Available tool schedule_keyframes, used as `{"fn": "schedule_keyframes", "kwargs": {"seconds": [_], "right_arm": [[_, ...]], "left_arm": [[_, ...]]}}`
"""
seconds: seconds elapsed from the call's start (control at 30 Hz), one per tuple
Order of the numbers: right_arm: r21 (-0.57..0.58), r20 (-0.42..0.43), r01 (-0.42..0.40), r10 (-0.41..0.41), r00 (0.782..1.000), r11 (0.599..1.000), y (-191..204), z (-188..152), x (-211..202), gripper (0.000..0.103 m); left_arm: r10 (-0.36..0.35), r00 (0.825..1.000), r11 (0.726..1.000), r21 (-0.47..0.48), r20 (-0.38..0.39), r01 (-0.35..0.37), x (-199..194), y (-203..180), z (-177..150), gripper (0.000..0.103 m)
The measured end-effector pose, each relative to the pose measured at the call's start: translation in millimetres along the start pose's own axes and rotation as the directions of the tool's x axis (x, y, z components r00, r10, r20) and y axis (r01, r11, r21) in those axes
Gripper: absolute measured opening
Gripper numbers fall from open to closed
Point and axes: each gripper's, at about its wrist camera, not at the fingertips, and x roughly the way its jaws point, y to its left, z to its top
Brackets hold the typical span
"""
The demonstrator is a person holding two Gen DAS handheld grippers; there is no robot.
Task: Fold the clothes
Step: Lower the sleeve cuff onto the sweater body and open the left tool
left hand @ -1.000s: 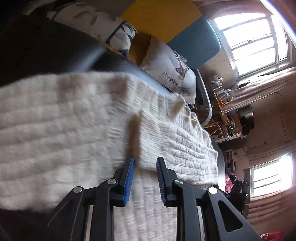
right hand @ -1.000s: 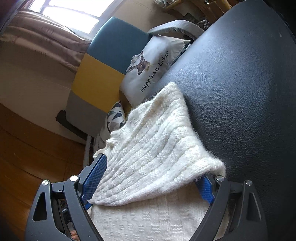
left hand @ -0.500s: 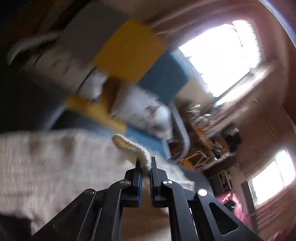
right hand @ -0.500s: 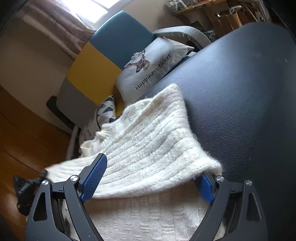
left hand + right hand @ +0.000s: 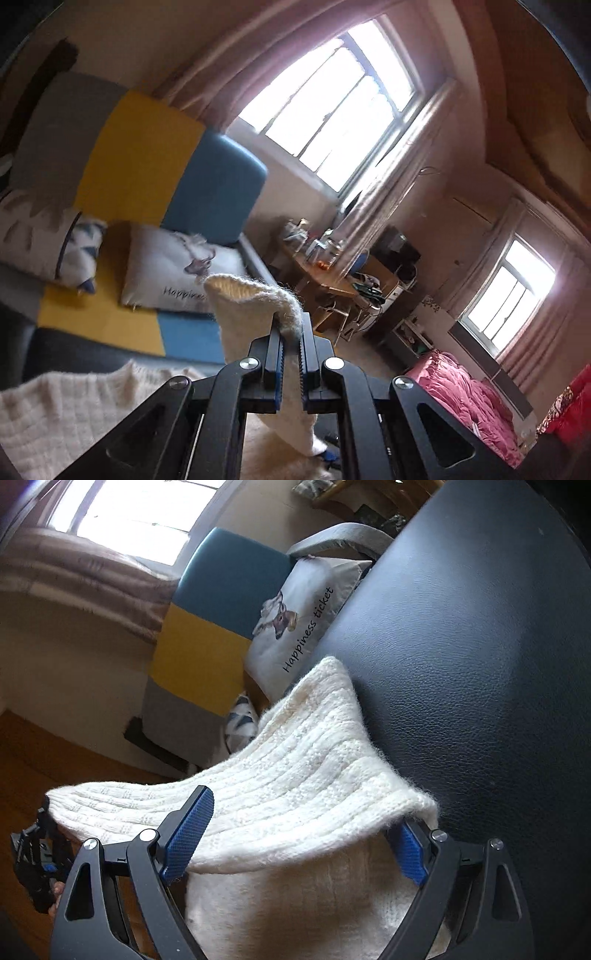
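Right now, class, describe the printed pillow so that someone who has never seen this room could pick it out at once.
Find the sofa with blue, yellow and grey panels under the window. On its seat, at the blue end beside the black leather surface, leans the pillow. Unlike the triangle-patterned cushion next to it, it is white with an animal picture and the words "Happiness ticket".

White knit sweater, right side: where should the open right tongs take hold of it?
Grip the sweater at its rolled near hem, by the corner on the black surface. Come in level from the near side; the lip stands raised between the open right tongs.
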Motion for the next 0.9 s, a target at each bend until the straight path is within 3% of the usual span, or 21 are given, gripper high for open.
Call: {"fn": "schedule_keyframes", "kwargs": {"seconds": [0.2, 0.33, 0.43, 0.57, 0.67, 0.83, 0.9], "right_arm": [[0.07, 0.006, -0.04, 0.04, 0.999, 0.997, -8, 3, -9, 0.09], [0.067, -0.008, -0.035, 0.036, 0.999, 0.997, -9, 1, -19, 0.09], [0.054, -0.023, -0.018, 0.019, 1.0, 0.998, -9, -3, -28, 0.09], [-0.001, -0.046, 0.026, -0.026, 0.999, 1.0, -1, -9, -44, 0.09], [-0.07, -0.041, 0.031, -0.034, 0.999, 0.997, 17, -9, -50, 0.09], [-0.197, -0.121, 0.005, -0.03, 0.992, 0.98, 53, -8, -13, 0.09], [-0.223, -0.148, 0.048, -0.082, 0.986, 0.974, 55, -8, 5, 0.09]], "left_arm": [[0.04, 0.999, 0.998, 0.052, -0.018, -0.039, 16, -12, 3, 0.005], [0.134, 0.989, 0.991, -0.002, -0.064, -0.135, 11, 31, -19, 0.005], [0.209, 0.971, 0.975, -0.056, -0.113, -0.217, -1, 75, -47, 0.005], [0.298, 0.934, 0.941, -0.105, -0.197, -0.323, -14, 129, -89, 0.005], [0.329, 0.91, 0.918, -0.143, -0.253, -0.371, -16, 159, -117, 0.005], [0.338, 0.892, 0.901, -0.17, -0.3, -0.398, -17, 180, -146, 0.005], [0.336, 0.89, 0.897, -0.183, -0.309, -0.403, -17, 184, -151, 0.005]]}}
